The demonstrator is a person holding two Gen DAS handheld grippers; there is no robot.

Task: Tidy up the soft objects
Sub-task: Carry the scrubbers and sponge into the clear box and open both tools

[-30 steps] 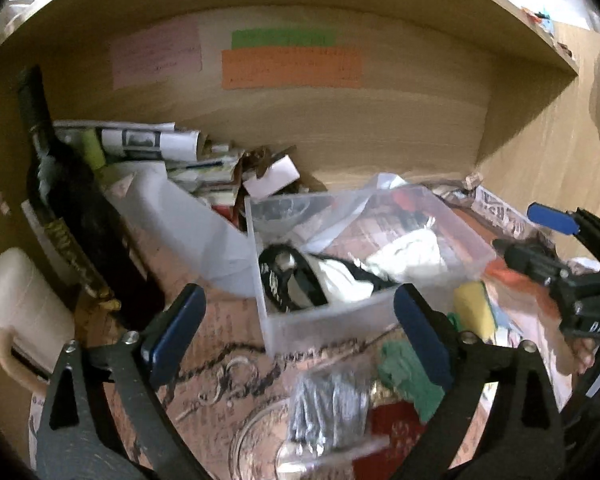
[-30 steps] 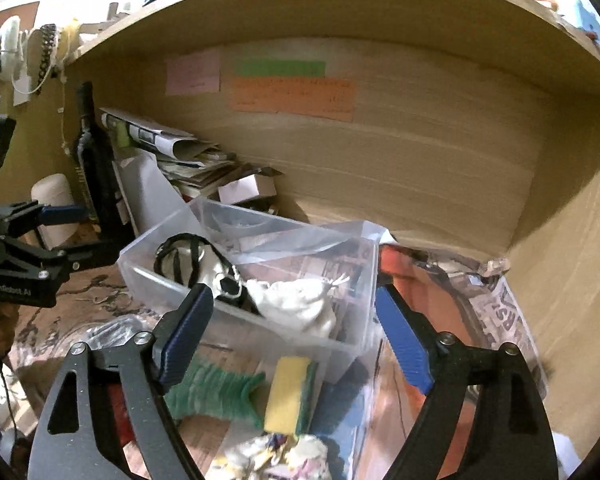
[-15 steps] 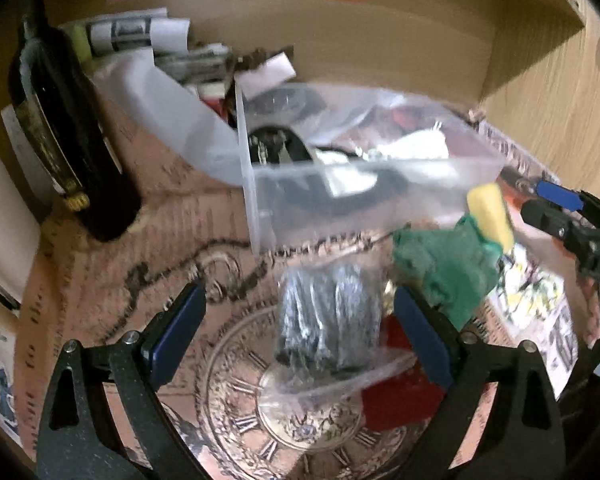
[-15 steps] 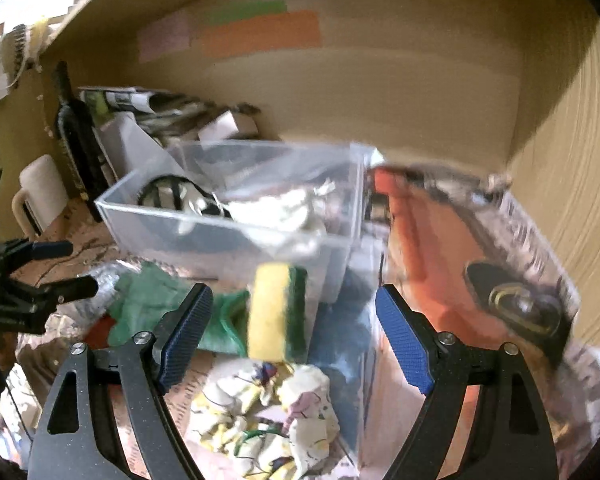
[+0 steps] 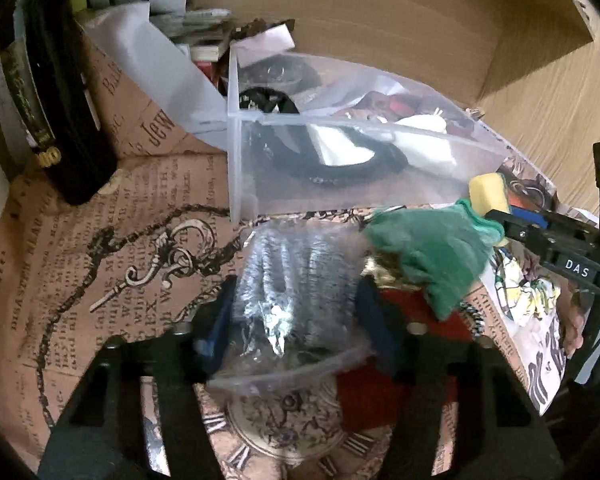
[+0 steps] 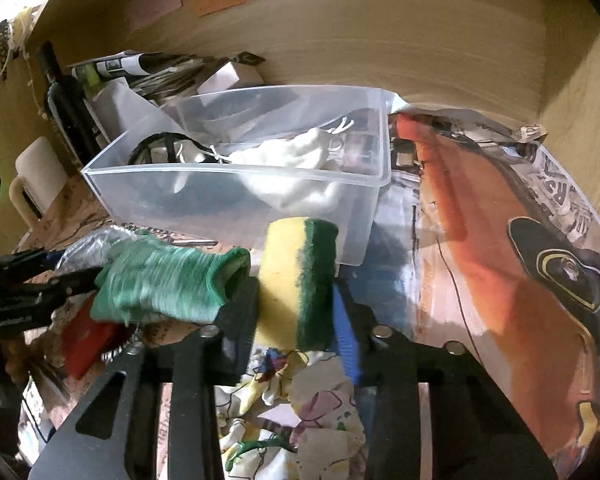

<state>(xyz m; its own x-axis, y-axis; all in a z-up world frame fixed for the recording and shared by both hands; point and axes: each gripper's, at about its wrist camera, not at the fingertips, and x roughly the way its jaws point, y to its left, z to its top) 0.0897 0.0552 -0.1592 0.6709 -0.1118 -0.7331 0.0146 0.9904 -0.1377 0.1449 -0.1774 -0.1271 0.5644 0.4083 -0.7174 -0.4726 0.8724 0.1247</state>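
Left wrist view, nearest first: the left gripper (image 5: pixel 296 320) has its jaws closed in on a clear bag of dark, fuzzy stuff (image 5: pixel 300 280), pads pressed to both sides. Just past it lies a green cloth (image 5: pixel 428 252), and beyond that stands the clear plastic bin (image 5: pixel 340 168), which holds a black strap and a white cloth pouch. In the right wrist view, the right gripper (image 6: pixel 296 304) pinches a yellow and green sponge (image 6: pixel 296 280) standing upright between its pads, with a crumpled floral cloth (image 6: pixel 300 412) beneath it. The bin's front wall (image 6: pixel 236 200) rises just behind the sponge. The slick bag could slide out if lifted by film alone. The green cloth touches the sponge and may drag along with it.
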